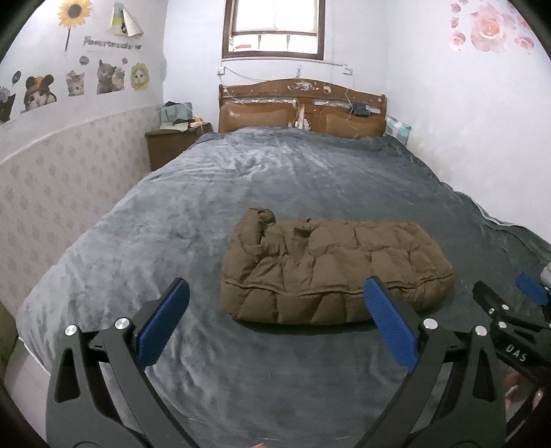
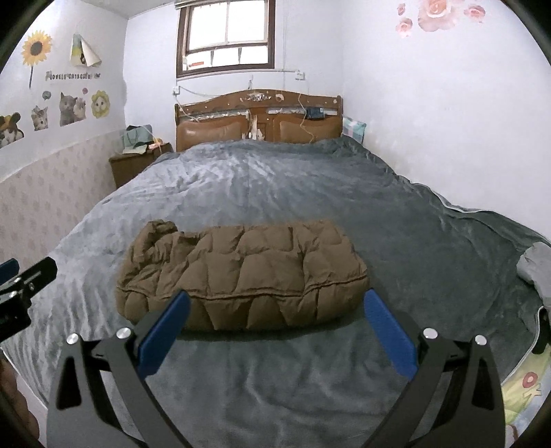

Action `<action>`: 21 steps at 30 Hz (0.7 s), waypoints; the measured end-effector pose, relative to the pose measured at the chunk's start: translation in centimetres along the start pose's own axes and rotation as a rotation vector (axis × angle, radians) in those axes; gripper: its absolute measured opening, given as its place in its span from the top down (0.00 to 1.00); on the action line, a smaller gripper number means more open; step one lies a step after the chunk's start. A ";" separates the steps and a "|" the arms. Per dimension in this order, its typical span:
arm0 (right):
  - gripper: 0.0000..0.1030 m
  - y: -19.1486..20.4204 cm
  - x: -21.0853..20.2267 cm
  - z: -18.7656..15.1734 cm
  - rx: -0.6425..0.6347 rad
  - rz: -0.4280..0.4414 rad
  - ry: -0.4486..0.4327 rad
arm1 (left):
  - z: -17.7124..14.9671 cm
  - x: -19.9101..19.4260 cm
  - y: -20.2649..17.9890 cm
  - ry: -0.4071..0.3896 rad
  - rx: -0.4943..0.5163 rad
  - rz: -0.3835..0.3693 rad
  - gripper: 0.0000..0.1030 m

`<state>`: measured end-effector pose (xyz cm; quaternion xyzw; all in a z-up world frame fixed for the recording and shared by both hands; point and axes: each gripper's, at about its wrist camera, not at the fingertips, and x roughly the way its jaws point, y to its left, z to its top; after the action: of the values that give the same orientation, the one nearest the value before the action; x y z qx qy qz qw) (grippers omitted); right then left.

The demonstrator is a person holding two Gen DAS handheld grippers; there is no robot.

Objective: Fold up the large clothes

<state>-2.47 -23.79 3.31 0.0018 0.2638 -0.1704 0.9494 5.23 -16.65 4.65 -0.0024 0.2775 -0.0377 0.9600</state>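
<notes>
A brown quilted puffer jacket lies folded into a compact bundle on the grey blanket of the bed; it also shows in the right wrist view. My left gripper is open and empty, held back from the jacket's near edge. My right gripper is open and empty, also just short of the jacket's near edge. The right gripper shows at the right edge of the left wrist view. The left gripper shows at the left edge of the right wrist view.
A wooden headboard stands at the far end under a window. A cluttered brown nightstand sits at the far left. Walls close in on both sides. A grey folded cloth lies at the bed's right edge.
</notes>
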 end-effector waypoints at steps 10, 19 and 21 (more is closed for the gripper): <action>0.02 -0.1 -0.4 0.1 0.000 0.007 -0.011 | 0.0 -0.4 0.0 0.001 -0.001 -0.007 0.03; 0.02 0.0 -0.6 0.1 -0.006 0.006 -0.012 | -0.1 -1.1 0.1 -0.015 0.002 -0.007 0.03; 0.02 0.1 -0.6 0.1 -0.008 0.006 -0.013 | -0.1 -1.1 0.0 -0.013 0.004 -0.007 0.03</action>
<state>-2.87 -23.55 3.64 -0.0023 0.2584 -0.1663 0.9516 4.19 -16.52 5.13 -0.0019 0.2713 -0.0418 0.9616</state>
